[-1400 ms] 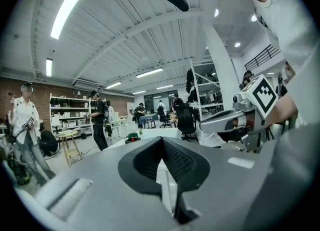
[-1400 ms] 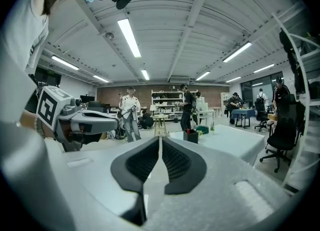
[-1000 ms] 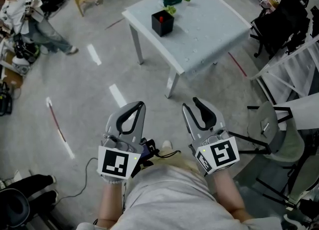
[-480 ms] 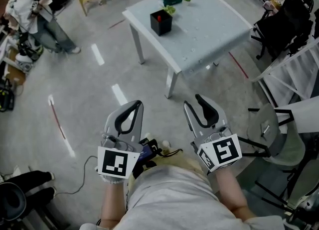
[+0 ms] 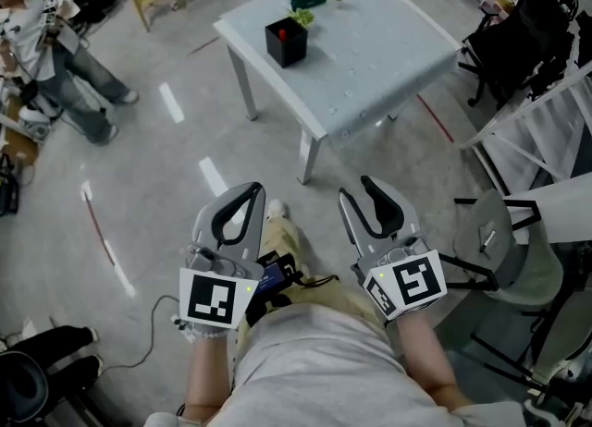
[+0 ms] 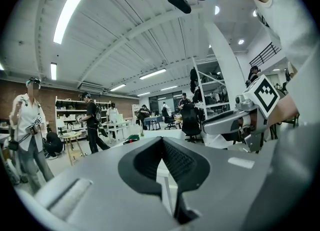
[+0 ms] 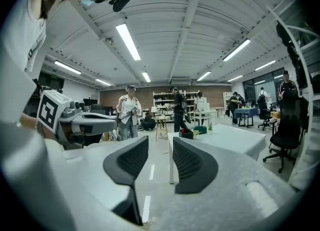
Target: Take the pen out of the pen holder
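Black ribbed pads (image 7: 192, 164) on my right gripper (image 7: 160, 144) stand apart and are opening, nothing btwn them. Left gripper (image 6: 161, 140) has its pads together at the tips, empty. Both sit low by my waist, pointing roughly level twd the pale square table (image 5: 388, 55), well apart from it across the floor. The black cube-shaped pen holder (image 5: 286, 42) stands near the table's far-left corner, a red-tipped pen (image 5: 281, 34) in it, small green plant (image 5: 301, 17) just beside.

Step in hand, I'd judge: approach. To do it well: close in square to the table, keep right jaws wide, come over the holder from above, pinch the pen's top, lift straight up w/o tipping the holder.
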`<action>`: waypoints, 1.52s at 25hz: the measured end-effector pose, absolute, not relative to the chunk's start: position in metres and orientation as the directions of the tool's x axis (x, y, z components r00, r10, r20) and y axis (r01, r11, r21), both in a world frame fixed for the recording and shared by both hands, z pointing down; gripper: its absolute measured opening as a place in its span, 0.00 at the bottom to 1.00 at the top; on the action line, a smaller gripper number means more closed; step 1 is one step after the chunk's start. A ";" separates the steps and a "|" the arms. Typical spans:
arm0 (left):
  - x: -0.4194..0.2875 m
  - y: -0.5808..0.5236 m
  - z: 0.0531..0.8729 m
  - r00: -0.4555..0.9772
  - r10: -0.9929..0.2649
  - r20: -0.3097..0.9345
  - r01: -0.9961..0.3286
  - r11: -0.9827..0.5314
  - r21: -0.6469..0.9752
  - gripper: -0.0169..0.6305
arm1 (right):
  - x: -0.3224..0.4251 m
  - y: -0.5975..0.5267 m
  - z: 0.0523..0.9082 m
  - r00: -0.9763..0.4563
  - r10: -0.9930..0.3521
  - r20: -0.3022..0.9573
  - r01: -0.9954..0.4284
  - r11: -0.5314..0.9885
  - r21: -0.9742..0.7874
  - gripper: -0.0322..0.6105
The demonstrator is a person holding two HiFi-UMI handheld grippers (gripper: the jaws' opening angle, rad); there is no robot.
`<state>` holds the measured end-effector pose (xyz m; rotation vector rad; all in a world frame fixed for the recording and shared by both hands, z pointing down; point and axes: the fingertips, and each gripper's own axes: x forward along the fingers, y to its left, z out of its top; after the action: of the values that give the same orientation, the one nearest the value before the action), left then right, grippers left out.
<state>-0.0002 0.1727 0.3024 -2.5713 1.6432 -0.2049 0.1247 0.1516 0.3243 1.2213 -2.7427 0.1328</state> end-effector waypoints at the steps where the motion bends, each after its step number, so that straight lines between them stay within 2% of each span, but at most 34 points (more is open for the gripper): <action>1: 0.000 0.167 0.303 0.418 -0.906 0.066 -0.896 -0.423 -0.138 0.04 | 0.125 0.146 0.325 -0.659 -0.735 0.163 -0.747 0.664 -0.025 0.28; 38: -0.090 -0.084 0.301 0.520 -0.850 0.091 -0.843 -0.527 -0.111 0.04 | 0.028 -0.091 0.315 -0.593 -0.776 0.216 -0.794 0.608 0.009 0.28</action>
<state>-0.0901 -0.0836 0.3010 -2.6926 1.5004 -0.2068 0.0284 -0.0912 0.3151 1.3019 -2.6357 0.1302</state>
